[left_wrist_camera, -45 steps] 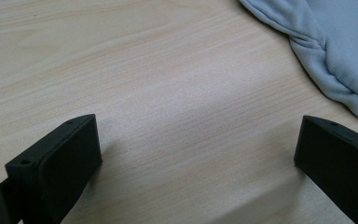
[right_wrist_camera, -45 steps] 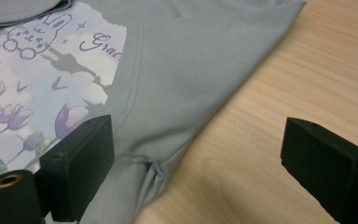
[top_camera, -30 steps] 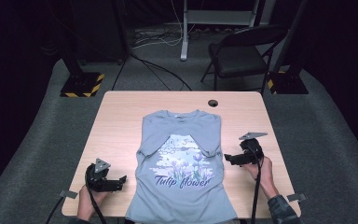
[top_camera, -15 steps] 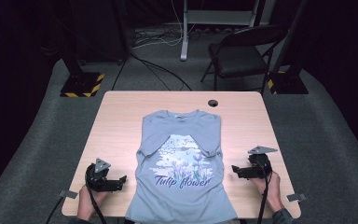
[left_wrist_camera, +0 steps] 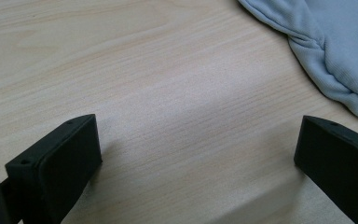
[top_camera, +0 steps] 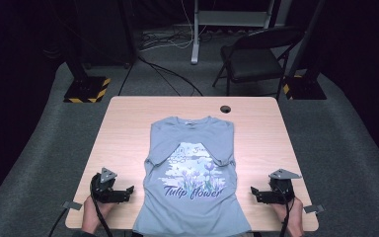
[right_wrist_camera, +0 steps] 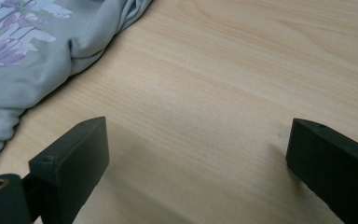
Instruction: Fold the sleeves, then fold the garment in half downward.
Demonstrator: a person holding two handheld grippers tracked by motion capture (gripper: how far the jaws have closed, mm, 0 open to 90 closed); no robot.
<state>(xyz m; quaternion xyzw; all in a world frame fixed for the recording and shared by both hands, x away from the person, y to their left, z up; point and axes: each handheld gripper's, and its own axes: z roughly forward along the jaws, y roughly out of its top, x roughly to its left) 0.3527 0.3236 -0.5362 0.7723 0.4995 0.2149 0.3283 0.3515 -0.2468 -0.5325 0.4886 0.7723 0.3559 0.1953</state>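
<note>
A light blue T-shirt [top_camera: 192,173] with a tulip print lies flat on the wooden table [top_camera: 261,133], sleeves folded in, hem toward the near edge. My left gripper [top_camera: 127,191] rests on the table left of the shirt, open, jaws wide with bare wood between them. Its own view has the shirt's folded edge [left_wrist_camera: 326,56] at the upper right. My right gripper [top_camera: 254,192] sits right of the shirt near the front edge, open and holding nothing. The shirt's printed cloth [right_wrist_camera: 37,51] lies at the upper left of the right gripper view.
A round cable hole [top_camera: 225,109] is near the table's far edge. Behind the table stand a folding chair [top_camera: 256,59], a stand with a yellow-black striped base [top_camera: 86,89] and cables on the floor.
My right gripper has drawn back from the shirt's right edge toward the near right part of the table. The left gripper has stayed in place.
</note>
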